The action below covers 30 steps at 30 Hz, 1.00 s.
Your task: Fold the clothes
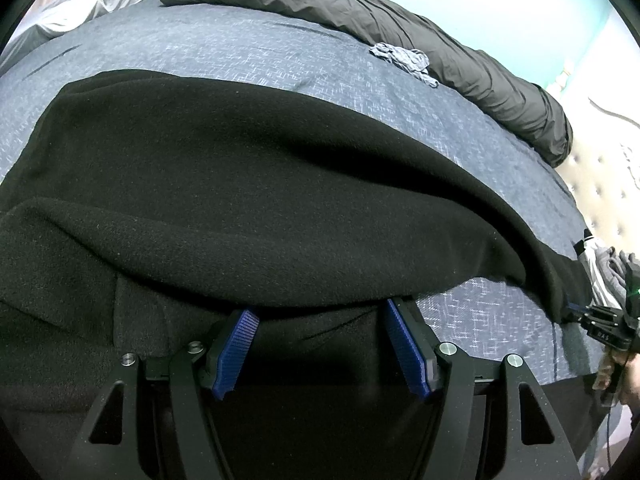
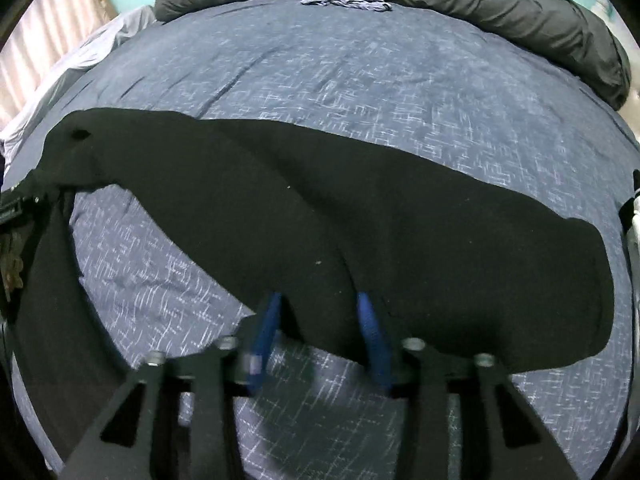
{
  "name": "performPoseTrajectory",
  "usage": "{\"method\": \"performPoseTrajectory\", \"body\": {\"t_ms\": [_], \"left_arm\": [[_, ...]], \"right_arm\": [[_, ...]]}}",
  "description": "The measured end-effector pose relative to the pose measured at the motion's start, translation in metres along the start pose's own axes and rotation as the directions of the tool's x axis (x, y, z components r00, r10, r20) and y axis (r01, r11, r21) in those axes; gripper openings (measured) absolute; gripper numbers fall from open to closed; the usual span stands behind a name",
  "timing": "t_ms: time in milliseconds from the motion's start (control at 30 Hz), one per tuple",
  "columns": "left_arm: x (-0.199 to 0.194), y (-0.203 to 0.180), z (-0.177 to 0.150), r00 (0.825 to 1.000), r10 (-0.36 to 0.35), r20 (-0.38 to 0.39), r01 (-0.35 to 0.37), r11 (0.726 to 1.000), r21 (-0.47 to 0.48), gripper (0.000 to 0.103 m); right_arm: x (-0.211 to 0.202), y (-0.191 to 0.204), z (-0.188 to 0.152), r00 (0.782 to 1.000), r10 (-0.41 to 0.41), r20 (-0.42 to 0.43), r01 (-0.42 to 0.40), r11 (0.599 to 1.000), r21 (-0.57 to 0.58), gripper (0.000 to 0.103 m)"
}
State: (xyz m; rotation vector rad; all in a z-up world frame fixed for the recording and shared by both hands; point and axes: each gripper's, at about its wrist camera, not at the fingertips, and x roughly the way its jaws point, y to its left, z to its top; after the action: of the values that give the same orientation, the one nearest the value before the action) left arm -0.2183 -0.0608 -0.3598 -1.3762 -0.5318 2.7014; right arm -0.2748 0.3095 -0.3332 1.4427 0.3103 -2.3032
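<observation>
A black fleece garment (image 1: 260, 180) lies across the bed, one thick fold bulging over the tips of my left gripper (image 1: 320, 312). Its blue pads (image 1: 236, 348) stand wide apart with bare faces. The tips are hidden under the fleece, so a grip cannot be made out. In the right wrist view the same garment (image 2: 400, 232) stretches from left to right, and my right gripper (image 2: 318, 300) has a ridge of it pinched between its blue pads. The left wrist view shows the right gripper (image 1: 576, 314) at the garment's far right end. The left gripper (image 2: 24, 200) sits at the garment's left end.
The bed cover (image 1: 200, 48) is blue with a pale cross-hatch. A rolled dark grey duvet (image 1: 400, 24) runs along the far side, with a small crumpled blue-grey cloth (image 1: 404, 58) beside it. Grey clothes (image 1: 608, 268) are piled at the right, below a tufted headboard (image 1: 600, 200).
</observation>
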Motion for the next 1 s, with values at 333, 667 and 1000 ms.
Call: {"method": "performPoseTrajectory", "body": {"t_ms": [333, 667, 1000], "left_arm": [[-0.003, 0.002, 0.0, 1.0, -0.006, 0.006, 0.006, 1.0, -0.007, 0.069], [-0.005, 0.006, -0.002, 1.0, -0.008, 0.008, 0.009, 1.0, -0.017, 0.069], [-0.004, 0.007, 0.0, 1.0, -0.001, 0.006, 0.001, 1.0, -0.01, 0.069]], "right_arm": [[-0.071, -0.003, 0.018, 0.992, -0.019, 0.126, 0.022, 1.0, -0.021, 0.003], [-0.135, -0.003, 0.088, 0.986, -0.021, 0.166, 0.034, 0.997, -0.075, 0.003], [-0.002, -0.035, 0.145, 0.984, -0.171, -0.056, 0.173, 0.984, 0.031, 0.003]]}}
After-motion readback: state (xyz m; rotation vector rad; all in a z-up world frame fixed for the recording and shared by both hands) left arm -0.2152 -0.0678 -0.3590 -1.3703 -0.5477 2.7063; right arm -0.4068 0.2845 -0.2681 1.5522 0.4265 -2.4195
